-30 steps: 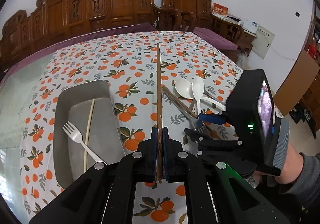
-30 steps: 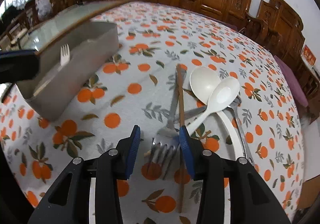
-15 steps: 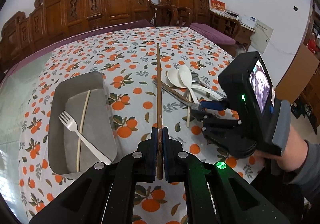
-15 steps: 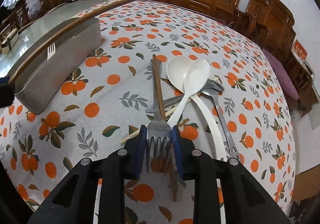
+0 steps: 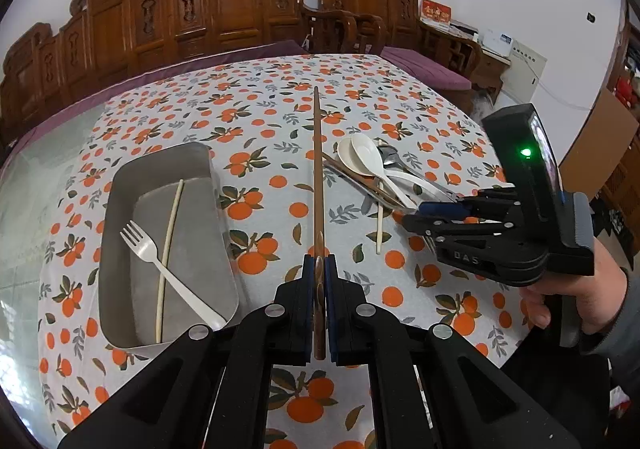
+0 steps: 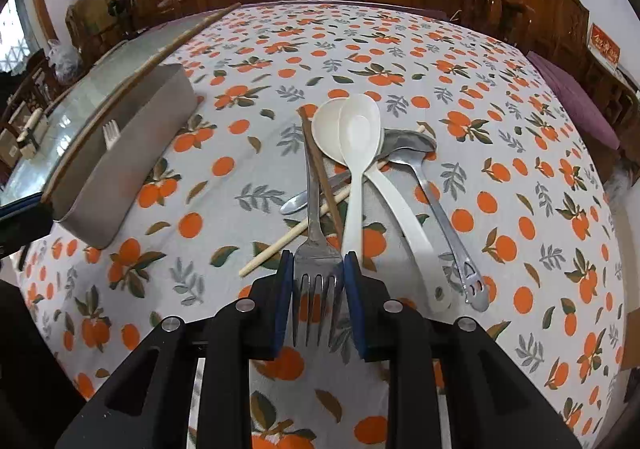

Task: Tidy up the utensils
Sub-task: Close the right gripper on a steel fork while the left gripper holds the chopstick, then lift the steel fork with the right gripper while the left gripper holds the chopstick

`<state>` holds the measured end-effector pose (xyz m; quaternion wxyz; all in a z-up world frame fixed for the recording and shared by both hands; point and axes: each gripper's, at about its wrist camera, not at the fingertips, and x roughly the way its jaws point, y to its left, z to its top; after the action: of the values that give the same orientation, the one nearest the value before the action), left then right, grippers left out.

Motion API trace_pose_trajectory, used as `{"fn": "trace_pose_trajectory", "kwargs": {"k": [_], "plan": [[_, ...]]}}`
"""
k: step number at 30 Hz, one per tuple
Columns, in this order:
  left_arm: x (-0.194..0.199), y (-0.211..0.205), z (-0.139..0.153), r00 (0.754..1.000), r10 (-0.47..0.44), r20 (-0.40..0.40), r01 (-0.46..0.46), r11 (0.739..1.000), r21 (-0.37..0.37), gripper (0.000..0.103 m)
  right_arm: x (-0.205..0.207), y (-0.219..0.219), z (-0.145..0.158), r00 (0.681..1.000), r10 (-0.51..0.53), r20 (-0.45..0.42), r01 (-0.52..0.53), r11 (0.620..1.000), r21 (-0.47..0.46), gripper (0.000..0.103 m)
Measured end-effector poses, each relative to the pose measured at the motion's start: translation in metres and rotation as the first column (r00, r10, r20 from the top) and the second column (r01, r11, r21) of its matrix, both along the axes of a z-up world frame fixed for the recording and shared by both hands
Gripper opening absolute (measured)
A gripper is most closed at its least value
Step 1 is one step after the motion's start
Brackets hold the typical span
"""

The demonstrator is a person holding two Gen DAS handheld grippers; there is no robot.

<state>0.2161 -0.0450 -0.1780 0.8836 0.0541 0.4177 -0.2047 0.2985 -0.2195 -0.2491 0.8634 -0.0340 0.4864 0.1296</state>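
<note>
Tabletop (image 5: 280,109) cloth: white w/ orange fruit print. Tray (image 5: 160,165) grey. Spoons (image 6: 352,129) white. Chopstick (image 5: 318,177) brown.

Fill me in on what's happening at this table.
A person is sorting cutlery with two handheld grippers. The left gripper is shut on a dark brown wooden chopstick, held above the orange-print tablecloth. The right gripper is shut on the head of a silver metal fork at the pile of white plastic spoons and other utensils. The grey rectangular tray already holds a white plastic fork and a pale chopstick.
</note>
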Motion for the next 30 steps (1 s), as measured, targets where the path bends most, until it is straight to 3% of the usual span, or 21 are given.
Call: {"fn": "trace_pose_trajectory", "kwargs": {"k": [5,8,14,21,23,24,30], "plan": [[-0.001,0.003,0.001,1.000,0.008,0.002,-0.008,1.000,0.002,0.004,-0.008,0.002,0.009,0.999,0.034,-0.028,-0.031,0.995,0.100,0.028],[-0.001,0.003,0.000,1.000,0.011,0.000,-0.011,1.000,0.003,0.004,-0.012,0.006,0.004,0.997,0.045,-0.063,-0.038,0.994,0.106,0.028],[-0.001,0.002,0.000,1.000,0.003,0.003,-0.003,1.000,0.007,0.004,-0.012,0.006,-0.009,0.995,0.036,-0.093,-0.030,0.998,0.061,0.028],[-0.002,0.002,0.000,1.000,0.005,0.003,-0.005,1.000,-0.001,0.004,-0.011,0.007,-0.014,0.997,0.037,-0.070,-0.038,0.999,-0.016,0.028],[-0.002,0.001,0.000,1.000,0.003,0.002,-0.003,1.000,-0.005,0.004,-0.010,0.002,-0.015,0.998,0.015,-0.060,-0.016,1.000,-0.024,0.010],[-0.002,0.002,0.000,1.000,0.002,0.001,-0.002,1.000,-0.004,0.004,-0.010,0.000,-0.014,0.999,0.008,-0.051,-0.009,1.000,-0.029,0.007],[-0.002,0.002,0.000,1.000,0.001,0.004,0.000,1.000,-0.002,0.004,-0.010,0.000,-0.010,0.999,0.026,-0.039,-0.028,0.999,-0.030,0.005]]}}
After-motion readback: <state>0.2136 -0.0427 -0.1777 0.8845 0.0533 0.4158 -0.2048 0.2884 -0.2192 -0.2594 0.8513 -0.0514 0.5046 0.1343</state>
